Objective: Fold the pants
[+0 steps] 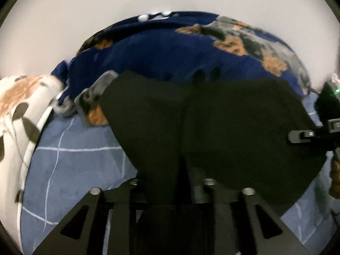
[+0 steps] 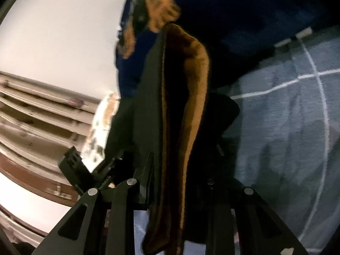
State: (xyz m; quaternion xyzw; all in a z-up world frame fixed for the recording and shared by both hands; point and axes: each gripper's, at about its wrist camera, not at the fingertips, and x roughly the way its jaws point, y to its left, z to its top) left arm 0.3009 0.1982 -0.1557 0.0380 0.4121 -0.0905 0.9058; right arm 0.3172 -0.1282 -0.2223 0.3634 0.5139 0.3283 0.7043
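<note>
The black pants (image 1: 212, 127) spread wide across the left wrist view, over the light blue bed sheet (image 1: 80, 165). They cover my left gripper (image 1: 180, 148), so its fingers are hidden and I cannot see how the jaws stand. My right gripper (image 1: 301, 137) reaches in at the cloth's right edge. In the right wrist view a thick fold of the pants (image 2: 191, 106), brown fleece lining showing, stands upright between the fingers of my right gripper (image 2: 184, 80). The jaws are closed on it.
A dark blue blanket (image 1: 159, 48) with orange and grey patches is bunched behind the pants. A white leaf-print pillow (image 1: 19, 110) lies at the left. Pale slats (image 2: 31, 116) and a white wall (image 2: 53, 31) fill the right view's left side, checked sheet (image 2: 286, 116) its right.
</note>
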